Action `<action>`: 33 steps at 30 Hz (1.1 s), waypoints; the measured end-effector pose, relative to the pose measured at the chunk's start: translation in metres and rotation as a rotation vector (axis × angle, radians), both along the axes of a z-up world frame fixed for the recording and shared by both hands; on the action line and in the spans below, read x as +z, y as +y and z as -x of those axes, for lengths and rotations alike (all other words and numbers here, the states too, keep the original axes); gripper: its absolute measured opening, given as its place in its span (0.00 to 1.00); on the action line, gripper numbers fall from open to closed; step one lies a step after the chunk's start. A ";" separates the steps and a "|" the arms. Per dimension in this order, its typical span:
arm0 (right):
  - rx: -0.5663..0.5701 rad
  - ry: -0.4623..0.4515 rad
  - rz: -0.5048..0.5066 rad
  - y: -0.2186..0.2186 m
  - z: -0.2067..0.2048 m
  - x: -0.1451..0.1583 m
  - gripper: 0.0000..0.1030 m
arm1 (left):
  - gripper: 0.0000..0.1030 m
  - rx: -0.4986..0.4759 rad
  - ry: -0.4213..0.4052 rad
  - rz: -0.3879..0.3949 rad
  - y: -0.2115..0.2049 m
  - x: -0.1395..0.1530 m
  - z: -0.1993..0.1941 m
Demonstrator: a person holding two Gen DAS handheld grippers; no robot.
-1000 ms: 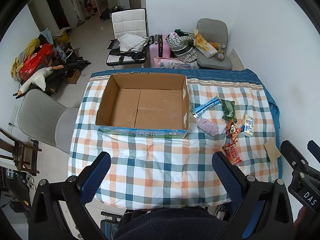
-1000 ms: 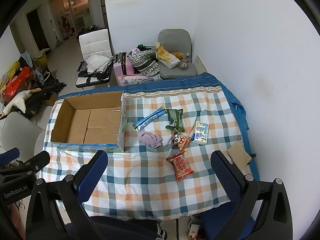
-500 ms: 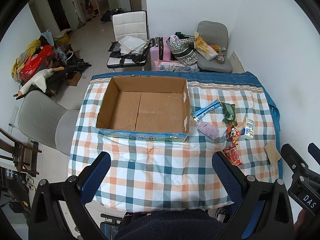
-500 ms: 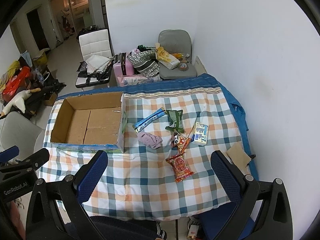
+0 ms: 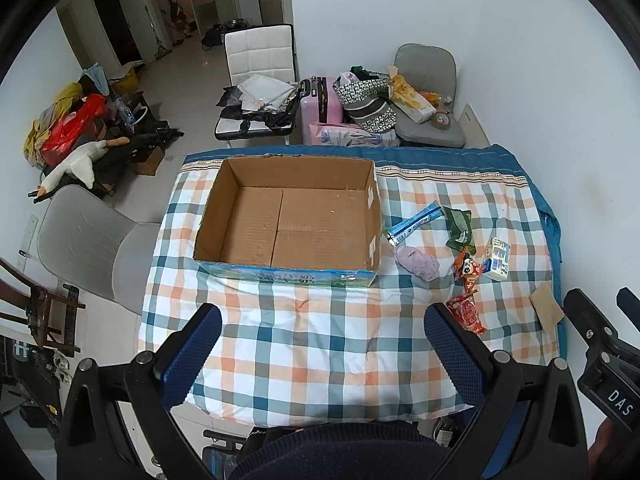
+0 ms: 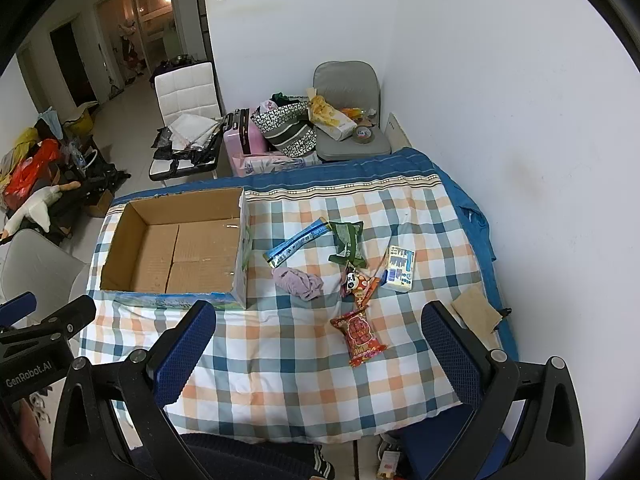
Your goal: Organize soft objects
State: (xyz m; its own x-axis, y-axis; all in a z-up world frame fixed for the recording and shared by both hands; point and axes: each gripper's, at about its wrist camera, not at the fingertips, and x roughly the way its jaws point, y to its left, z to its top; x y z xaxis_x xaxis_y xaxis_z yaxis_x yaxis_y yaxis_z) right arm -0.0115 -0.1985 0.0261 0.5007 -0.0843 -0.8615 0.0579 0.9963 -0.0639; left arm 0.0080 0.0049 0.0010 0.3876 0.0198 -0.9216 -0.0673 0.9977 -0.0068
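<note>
An open, empty cardboard box [image 5: 288,224] [image 6: 172,244] sits on the left of a checked table [image 5: 320,344] [image 6: 288,360]. To its right lie a purple cloth [image 5: 418,263] [image 6: 298,280], a blue tube packet [image 5: 416,222] [image 6: 298,242], a green packet [image 5: 459,228] [image 6: 347,242], a panda snack packet [image 5: 467,270] [image 6: 358,283], a red snack packet [image 5: 466,314] [image 6: 360,334] and a small white carton [image 5: 497,259] [image 6: 398,269]. My left gripper [image 5: 322,352] and right gripper [image 6: 316,354] are open and empty, held high above the table's near edge.
A brown cardboard piece [image 5: 546,310] [image 6: 476,308] lies at the table's right edge, by the white wall. Chairs, a pink suitcase [image 5: 320,108] and bags stand behind the table. A grey chair [image 5: 84,236] stands left of it.
Both views have shifted only slightly; the left view shows the box and table a little lower in frame. Nothing on the table has moved.
</note>
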 end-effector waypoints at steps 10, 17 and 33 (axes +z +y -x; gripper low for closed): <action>-0.001 -0.003 0.002 0.000 0.000 0.000 1.00 | 1.00 0.000 -0.002 -0.002 0.000 0.000 0.001; -0.001 -0.004 0.001 -0.001 0.000 0.000 1.00 | 1.00 0.001 -0.006 -0.003 -0.001 -0.001 0.002; -0.003 -0.009 -0.001 -0.002 -0.003 0.001 1.00 | 1.00 0.001 -0.009 -0.003 -0.002 -0.001 0.003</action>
